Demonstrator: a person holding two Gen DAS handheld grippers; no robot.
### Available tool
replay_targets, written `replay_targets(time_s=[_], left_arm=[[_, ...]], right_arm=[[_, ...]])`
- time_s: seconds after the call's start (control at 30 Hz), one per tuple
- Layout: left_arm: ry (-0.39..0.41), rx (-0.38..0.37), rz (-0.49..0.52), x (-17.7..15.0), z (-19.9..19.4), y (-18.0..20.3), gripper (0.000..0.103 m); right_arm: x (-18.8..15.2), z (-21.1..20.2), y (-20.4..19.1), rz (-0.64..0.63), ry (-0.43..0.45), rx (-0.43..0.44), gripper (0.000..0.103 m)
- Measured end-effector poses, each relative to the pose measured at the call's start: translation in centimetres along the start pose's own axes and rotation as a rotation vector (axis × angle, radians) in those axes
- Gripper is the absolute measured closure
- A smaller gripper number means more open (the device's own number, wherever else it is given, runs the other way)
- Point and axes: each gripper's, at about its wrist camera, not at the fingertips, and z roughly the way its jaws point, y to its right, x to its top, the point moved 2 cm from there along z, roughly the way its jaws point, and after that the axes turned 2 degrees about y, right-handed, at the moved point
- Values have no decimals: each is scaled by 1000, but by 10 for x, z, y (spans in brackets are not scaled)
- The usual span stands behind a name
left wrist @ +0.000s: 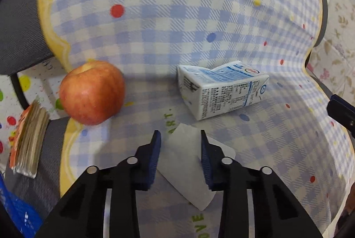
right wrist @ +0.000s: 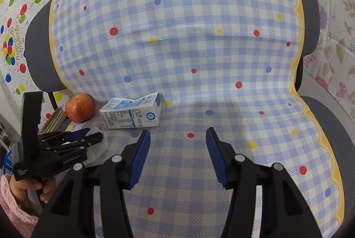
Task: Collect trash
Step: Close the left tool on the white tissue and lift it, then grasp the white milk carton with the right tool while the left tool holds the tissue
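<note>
1. White tissue (left wrist: pixel 184 162) lies between the left gripper (left wrist: pixel 180 138) fingers, not visibly pinched yet.
2. Milk carton (left wrist: pixel 224 89) beyond them remains uncollected.
3. Right gripper (right wrist: pixel 178 138) hangs released, empty.

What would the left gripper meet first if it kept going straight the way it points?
The white paper scrap: it already lies between the fingers of the left gripper, flat on the checked cloth. Past it the cloth itself is next; the milk carton sits further on and to the right, probably off that line.
</note>
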Motion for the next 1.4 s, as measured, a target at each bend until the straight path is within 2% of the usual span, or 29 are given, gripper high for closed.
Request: replay_targets(time_s=[0.03,0.07,0.27,0.4,0.57,0.93,0.97,1.0,1.03,1.07,1.1,1.2,1.27,1.4], left_arm=[[12,6,-4,-2,-5,-1,83],[26,5,-7,-3,-10,-2,103],[104,36,-51,0,-37,-12,103],[158,28,-120,10,-47,-28,103],[191,38,-165,20,-48,-36,103],[218,65,-163,29,-43,-39,103],[220,68,-166,29,-44,-41,103],[224,77,-172,28,-47,-43,103],[227,82,-177,27,-50,-44,103],[229,82,-182,26,-53,-46,103],[229,83,-184,26,-55,-48,103],[220,72,-182,23,-59,-48,103],[208,52,-166,22,-57,-43,103],[191,53,-127,27,-44,-28,103]], right_arm=[[0,3,-3,-2,-5,5,51],[0,5,-4,-4,-9,10,51],[6,20,-21,-32,-27,39,51],[12,34,-31,-53,-44,52,51],[18,58,-48,-99,-76,88,34],[23,96,-70,-187,-177,155,29],[22,94,-72,-195,-176,178,38],[22,89,-76,-208,-173,235,54],[21,85,-81,-221,-188,293,87],[19,78,-86,-230,-187,324,91],[19,74,-87,-236,-174,323,91],[21,62,-76,-201,-113,235,89],[22,57,-66,-177,-91,172,78],[21,42,-48,-156,-56,100,73]])
